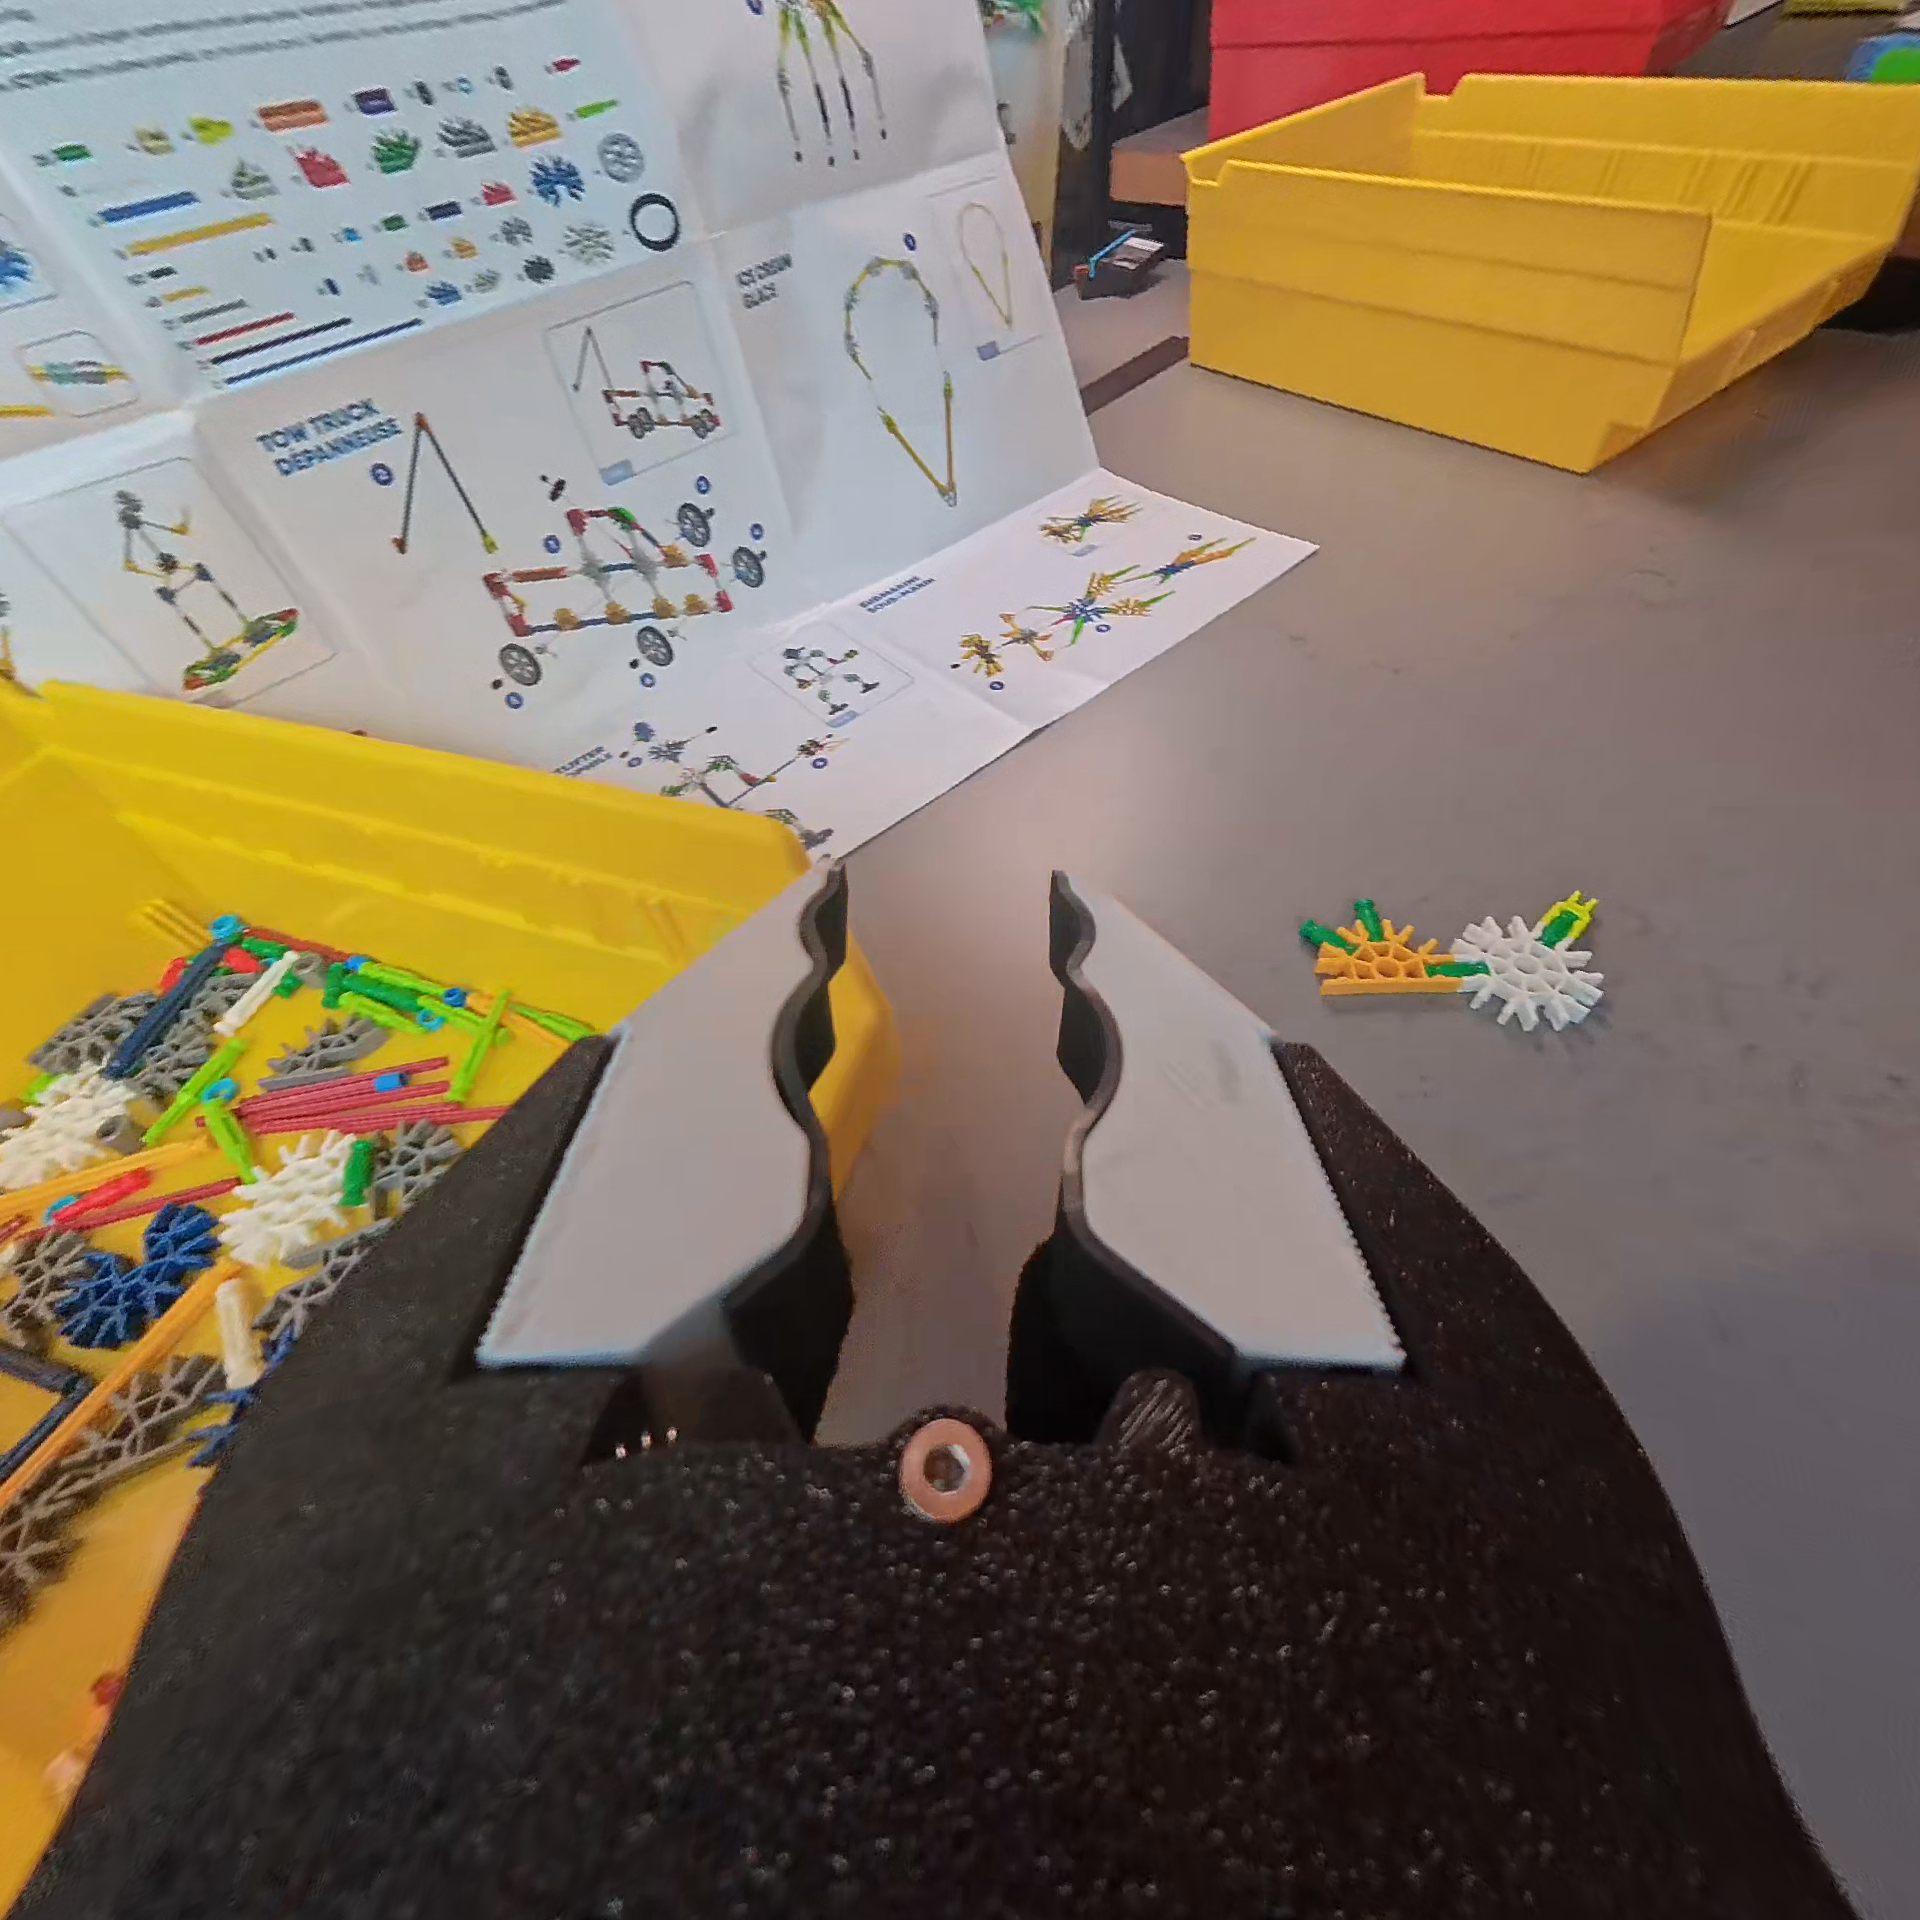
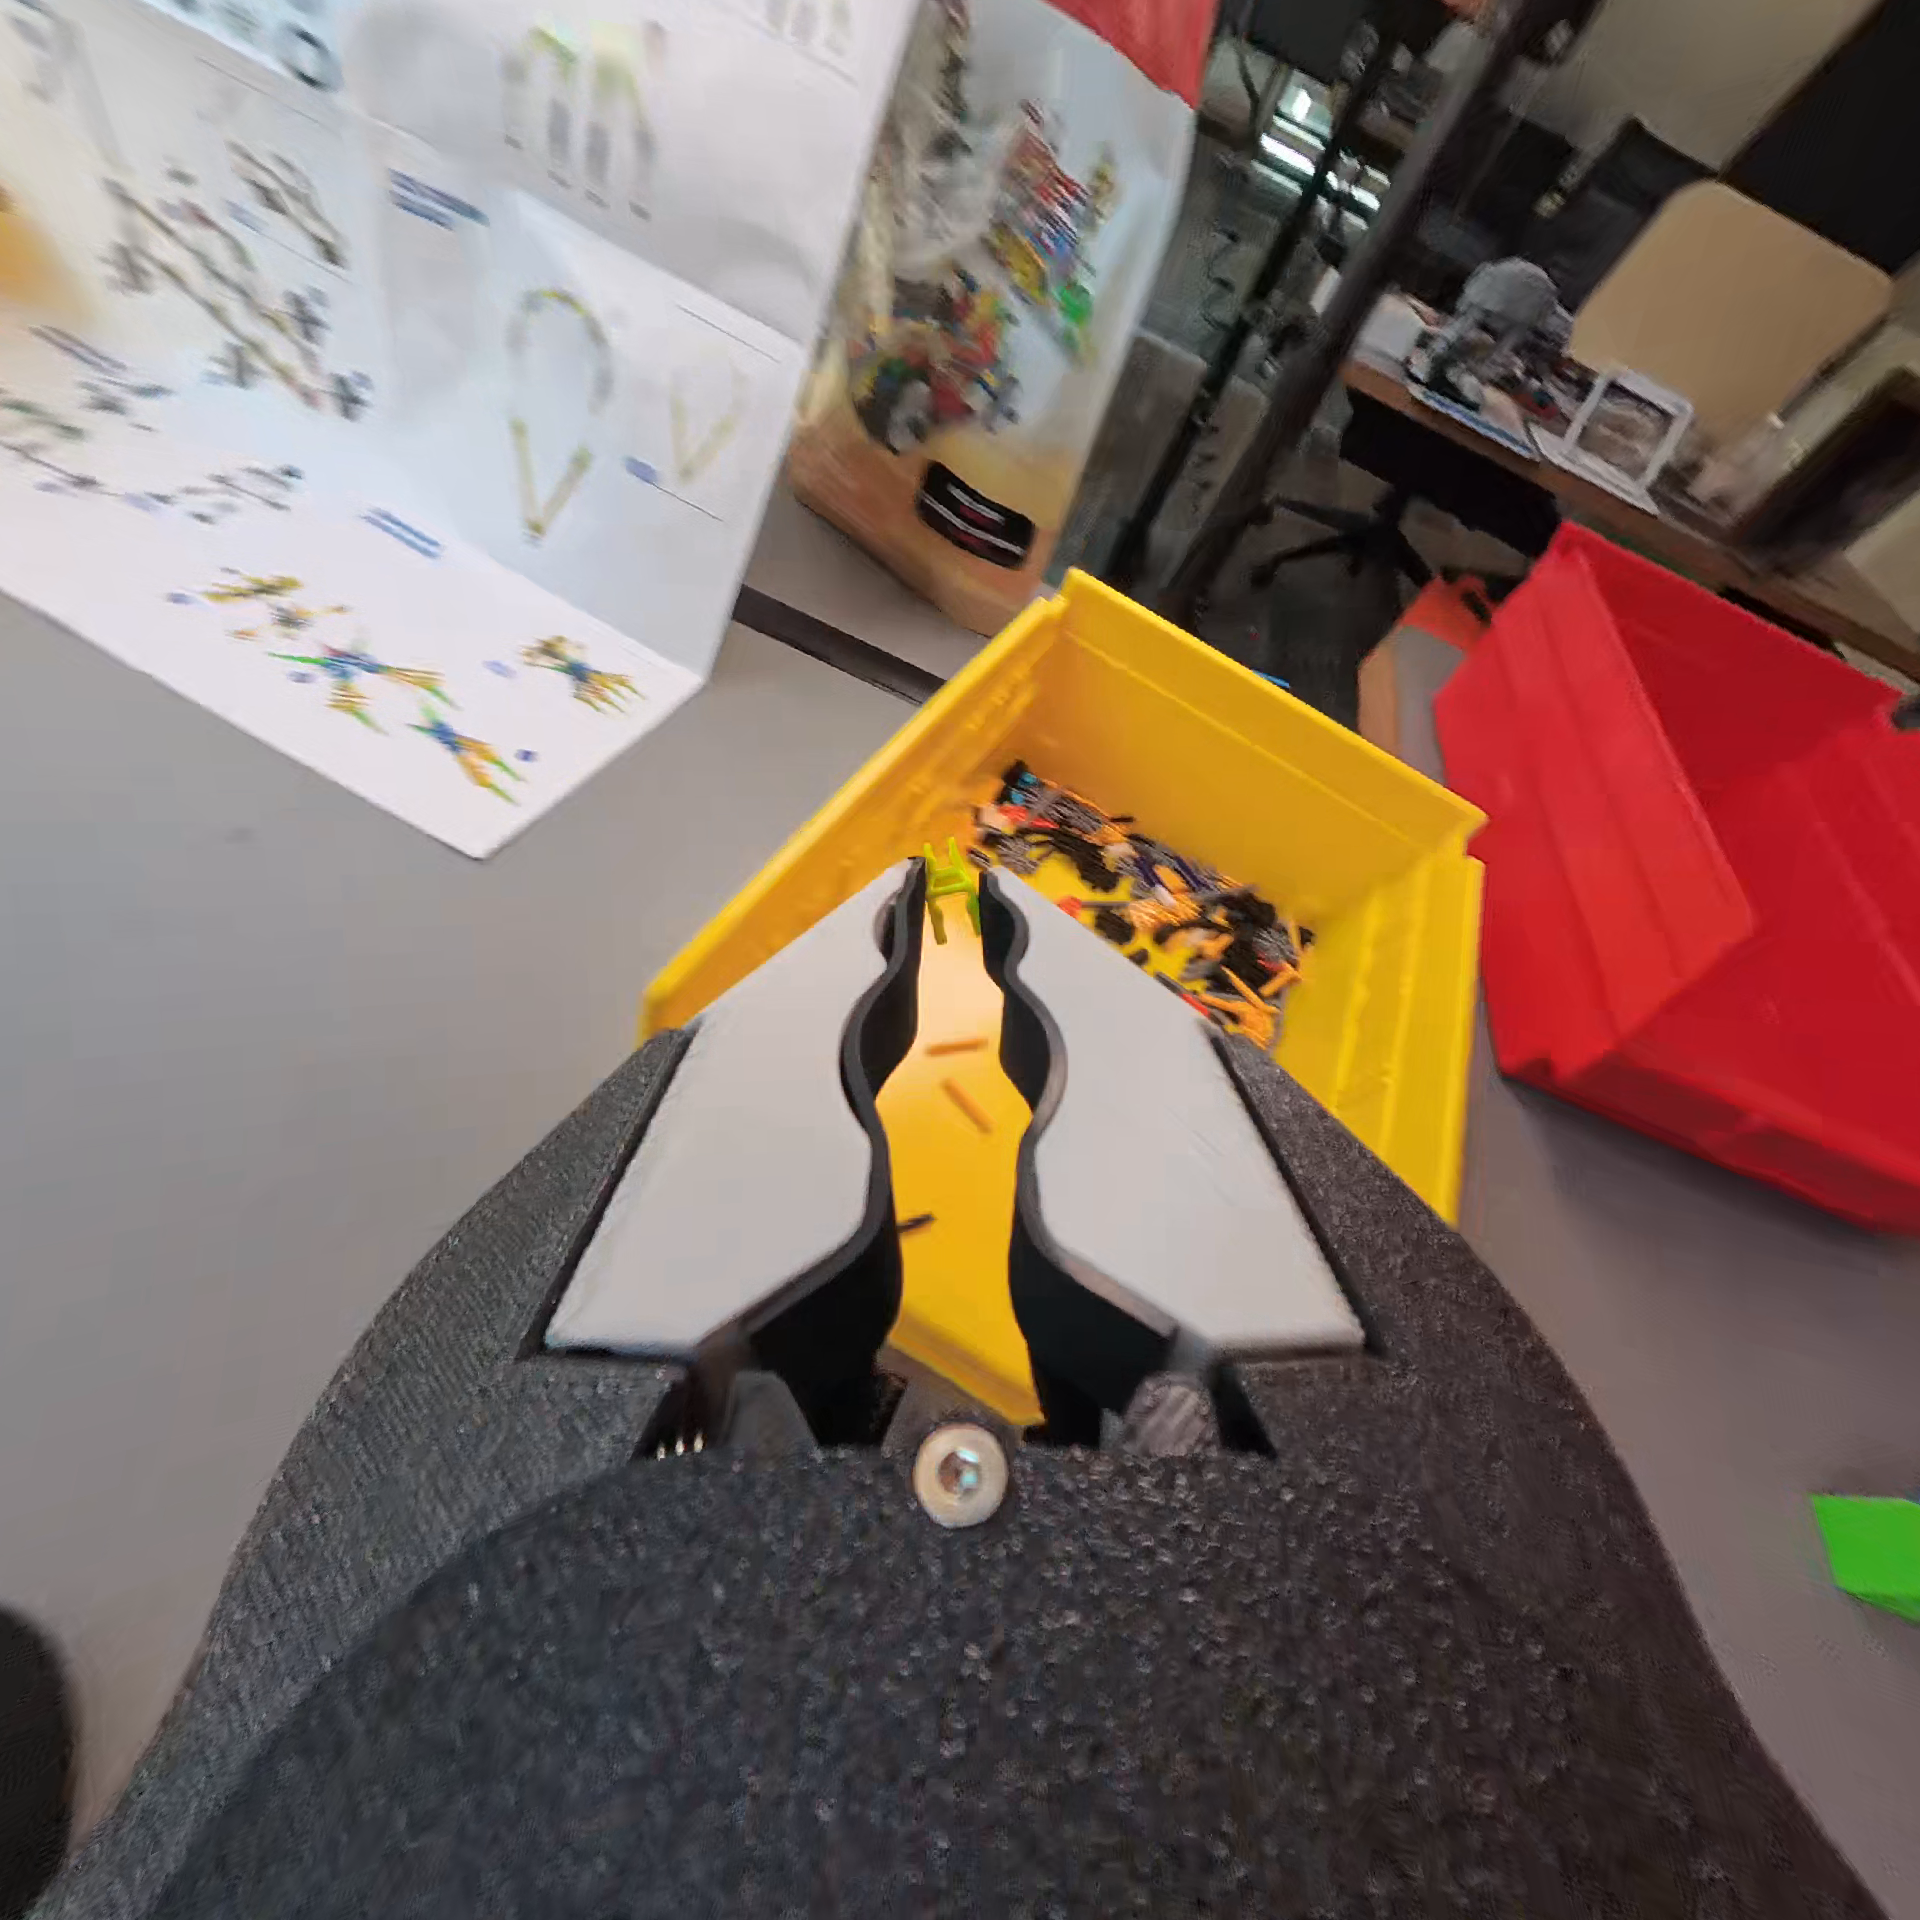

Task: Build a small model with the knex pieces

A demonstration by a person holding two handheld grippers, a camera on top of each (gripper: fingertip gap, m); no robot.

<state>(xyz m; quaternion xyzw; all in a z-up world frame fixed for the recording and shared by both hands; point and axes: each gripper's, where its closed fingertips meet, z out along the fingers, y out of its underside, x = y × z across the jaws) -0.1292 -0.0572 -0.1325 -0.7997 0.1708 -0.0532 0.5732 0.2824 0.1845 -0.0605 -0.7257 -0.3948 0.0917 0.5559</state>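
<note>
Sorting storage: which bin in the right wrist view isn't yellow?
The red bin, right of the yellow bin of parts; the right gripper holds a green connector.

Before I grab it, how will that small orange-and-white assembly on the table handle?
The assembly looks like light, thin plastic, so it should lift easily. It lies flat on the table, so rolling seems unlikely. Its orange fan and white snowflake join through short green rods, so it may flex or pop apart if pinched at one end.

We see even, bright indoor light with soft, faint shadows. Our left wrist view is sharp centrally, smeared toward 8 o'clock. Our right wrist view is motion-blurred, worst on the instruction sheet at 10 o'clock; wide-angle bending warps edges.
</note>
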